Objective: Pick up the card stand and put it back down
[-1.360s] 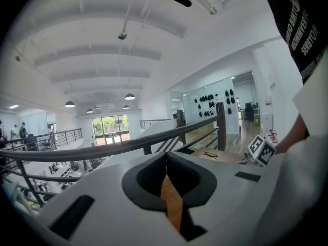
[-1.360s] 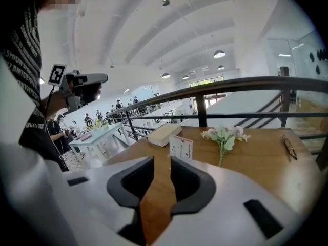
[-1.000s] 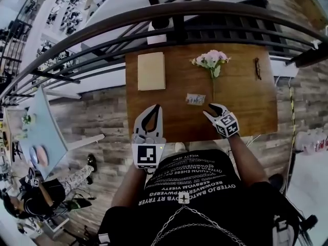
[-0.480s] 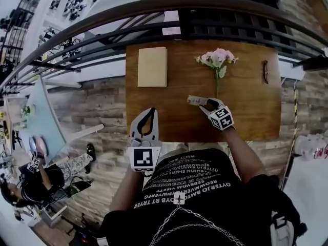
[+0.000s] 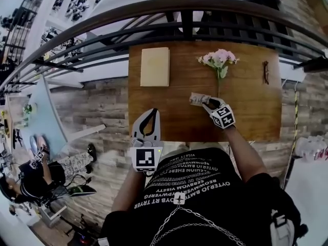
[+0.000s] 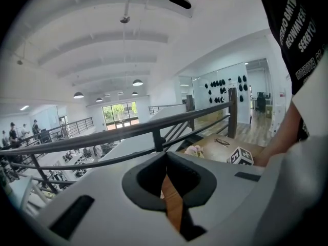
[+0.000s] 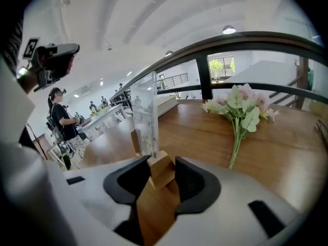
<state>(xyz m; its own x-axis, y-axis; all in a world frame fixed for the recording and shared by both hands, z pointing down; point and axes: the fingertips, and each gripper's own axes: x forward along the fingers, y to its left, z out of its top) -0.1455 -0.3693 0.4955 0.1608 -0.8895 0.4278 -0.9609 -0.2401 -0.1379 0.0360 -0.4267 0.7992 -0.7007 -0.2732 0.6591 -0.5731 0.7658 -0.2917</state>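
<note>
The card stand (image 5: 196,98) is a clear upright panel (image 7: 144,111) on a small wooden block (image 7: 162,169); it stands on the wooden table (image 5: 246,111) below the flowers. My right gripper (image 5: 207,103) reaches it from the near right. Its jaws have just been closing, and the pads now press the block from both sides (image 7: 162,164). My left gripper (image 5: 152,111) hangs at the table's near edge with its tips together and nothing in it (image 6: 165,155).
A bunch of pink flowers (image 5: 219,59) lies just behind the stand. A beige pad (image 5: 155,66) lies at the far left of the table, and glasses (image 5: 265,72) at the far right. A dark railing (image 5: 169,14) runs along the table's far side.
My right gripper went forward and down to the card stand and now has its base between the jaws. The left gripper stayed at the near edge.
</note>
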